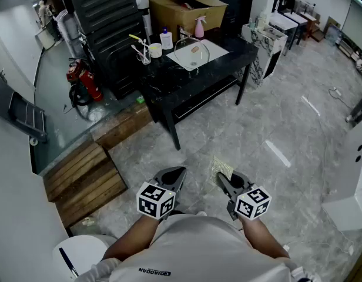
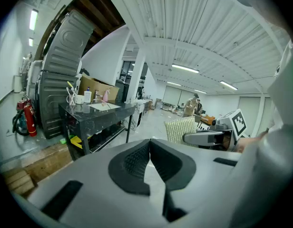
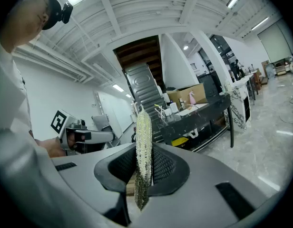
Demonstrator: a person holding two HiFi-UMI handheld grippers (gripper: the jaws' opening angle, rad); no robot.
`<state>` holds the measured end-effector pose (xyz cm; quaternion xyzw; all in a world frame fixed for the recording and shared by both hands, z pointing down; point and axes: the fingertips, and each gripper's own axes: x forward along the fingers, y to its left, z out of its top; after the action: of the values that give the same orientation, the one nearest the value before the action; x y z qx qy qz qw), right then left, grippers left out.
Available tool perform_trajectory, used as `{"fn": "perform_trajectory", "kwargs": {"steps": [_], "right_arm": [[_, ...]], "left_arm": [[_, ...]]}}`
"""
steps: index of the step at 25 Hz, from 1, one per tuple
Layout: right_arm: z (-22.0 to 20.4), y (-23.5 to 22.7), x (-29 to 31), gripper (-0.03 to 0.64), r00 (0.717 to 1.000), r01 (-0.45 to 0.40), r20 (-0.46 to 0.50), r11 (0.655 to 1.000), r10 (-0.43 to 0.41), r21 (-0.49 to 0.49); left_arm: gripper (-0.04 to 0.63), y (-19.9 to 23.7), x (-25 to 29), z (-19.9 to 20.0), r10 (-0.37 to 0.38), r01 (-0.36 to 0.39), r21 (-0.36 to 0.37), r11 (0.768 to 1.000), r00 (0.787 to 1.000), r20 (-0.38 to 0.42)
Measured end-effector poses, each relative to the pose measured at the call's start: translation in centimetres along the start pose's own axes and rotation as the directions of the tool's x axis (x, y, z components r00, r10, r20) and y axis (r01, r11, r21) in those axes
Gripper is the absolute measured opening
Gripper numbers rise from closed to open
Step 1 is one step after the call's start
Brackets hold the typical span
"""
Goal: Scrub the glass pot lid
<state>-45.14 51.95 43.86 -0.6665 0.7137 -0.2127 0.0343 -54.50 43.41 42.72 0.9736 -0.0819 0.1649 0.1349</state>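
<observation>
Glass lid (image 1: 191,53) on mat (image 1: 217,49), mid table (image 1: 169,82), well ahead of left gripper (image 1: 176,174) & right gripper (image 1: 221,178). Cup (image 1: 155,50) at table's L end, box (image 1: 187,7) behind. Extinguishers (image 1: 87,82) on floor, L of table. Scrub pad (image 1: 221,168) btwn right gripper's jaws.

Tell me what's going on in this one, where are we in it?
A person stands back from the black table, holding a gripper in each hand. The right gripper is shut on a scrubbing pad, which sticks out past its jaws. The left gripper is shut with nothing in it. The glass pot lid lies on a white mat on the table, out of reach of both grippers, so scrubbing has not started.
</observation>
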Motion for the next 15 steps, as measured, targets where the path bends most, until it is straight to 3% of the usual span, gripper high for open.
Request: {"fn": "perform_trajectory", "kwargs": {"steps": [15], "right_arm": [[0.1, -0.6, -0.2, 0.083, 1.000, -0.014, 0.007, 0.999, 0.014, 0.029]], "left_arm": [[0.015, -0.4, 1.5, -0.3, -0.025, 0.024, -0.037, 0.999, 0.999, -0.025]]}}
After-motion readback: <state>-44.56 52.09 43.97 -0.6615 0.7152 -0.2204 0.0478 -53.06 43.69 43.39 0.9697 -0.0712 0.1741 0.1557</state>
